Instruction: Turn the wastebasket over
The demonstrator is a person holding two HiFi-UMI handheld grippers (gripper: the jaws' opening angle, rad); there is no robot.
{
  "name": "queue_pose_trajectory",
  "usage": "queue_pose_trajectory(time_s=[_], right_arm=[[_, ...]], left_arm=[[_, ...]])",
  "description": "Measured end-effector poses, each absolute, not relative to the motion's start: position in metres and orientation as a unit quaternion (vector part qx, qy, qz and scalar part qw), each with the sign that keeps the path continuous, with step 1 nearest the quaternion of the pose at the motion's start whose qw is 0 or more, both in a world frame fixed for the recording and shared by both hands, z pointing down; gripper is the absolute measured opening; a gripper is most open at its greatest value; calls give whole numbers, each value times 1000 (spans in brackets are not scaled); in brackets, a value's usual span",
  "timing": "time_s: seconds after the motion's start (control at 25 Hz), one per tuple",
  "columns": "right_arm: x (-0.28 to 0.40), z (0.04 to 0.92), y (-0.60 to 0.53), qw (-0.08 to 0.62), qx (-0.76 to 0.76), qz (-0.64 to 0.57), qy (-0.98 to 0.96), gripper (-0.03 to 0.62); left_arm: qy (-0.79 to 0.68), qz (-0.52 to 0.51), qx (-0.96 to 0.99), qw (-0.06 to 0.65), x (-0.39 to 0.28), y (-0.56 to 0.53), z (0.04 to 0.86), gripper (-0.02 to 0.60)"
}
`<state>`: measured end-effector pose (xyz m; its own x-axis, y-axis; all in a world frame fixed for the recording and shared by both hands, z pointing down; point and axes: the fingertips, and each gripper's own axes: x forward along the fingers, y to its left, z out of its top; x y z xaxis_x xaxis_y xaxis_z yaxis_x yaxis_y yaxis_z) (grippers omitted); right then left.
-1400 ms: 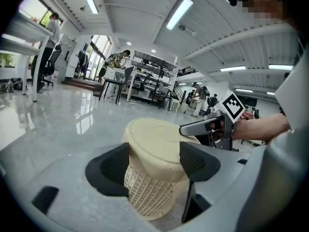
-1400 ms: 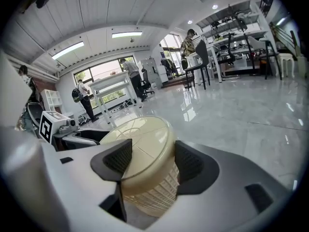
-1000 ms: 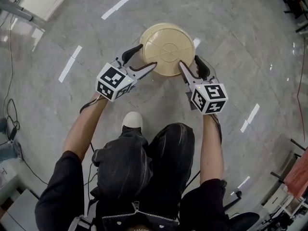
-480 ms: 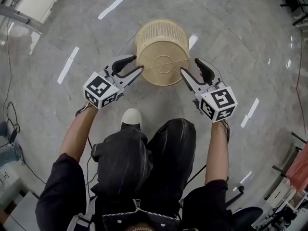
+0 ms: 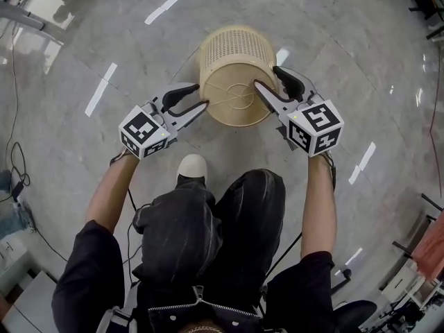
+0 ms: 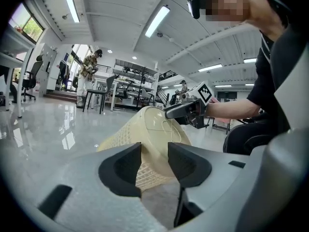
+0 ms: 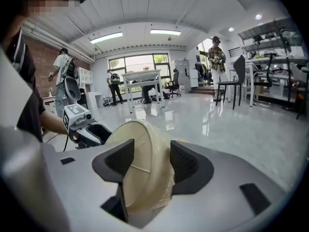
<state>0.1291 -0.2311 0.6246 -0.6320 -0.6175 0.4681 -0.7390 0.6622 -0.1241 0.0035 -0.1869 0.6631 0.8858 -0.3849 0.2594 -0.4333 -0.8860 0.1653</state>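
The cream mesh wastebasket [image 5: 232, 61] is tipped over, its solid round base facing me and its mouth pointing away. My left gripper [image 5: 201, 96] has its jaws narrowed on the lower left of the base rim. In the left gripper view the wastebasket [image 6: 149, 124] shows its mesh wall and rim in the gap of the left gripper [image 6: 154, 163]. My right gripper [image 5: 267, 76] straddles the right side of the base rim. Its jaws are closing, and the wastebasket [image 7: 145, 149] fills the gap of the right gripper [image 7: 152, 161].
My white shoe [image 5: 192, 166] and dark-trousered knees are just below the basket on the glossy grey floor [image 5: 347, 61]. Cables [image 5: 14, 165] lie at the left. Desks, chairs and standing people [image 7: 216, 47] are far off across the room.
The basket has gone from standing base-up to leaning away with its base toward me. The left jaws have narrowed. The right gripper has risen onto the base rim.
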Motion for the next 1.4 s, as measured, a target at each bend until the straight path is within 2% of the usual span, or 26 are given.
queue_pose_trajectory(time_s=[0.4,0.68,1.04,1.16,1.32,1.4], right_arm=[[111,625,-177,281,331,89,-896,212],[113,629,-152,309,299,83,-899,192],[110,640,-119,311,236,117,-913,179],[107,637,-110,285,210,157,-922,181],[122,620,-137,160,257,230,-925,181],[137,627,-164,134,316,245,-907,181]], left_arm=[[-205,71,968,125,-5,-187,636,183],[-177,33,971,157,8,-179,627,183],[-106,21,977,186,19,-156,632,189],[-100,23,978,182,16,-150,634,189],[-97,28,979,179,15,-142,635,189],[-94,31,980,175,15,-137,635,189]])
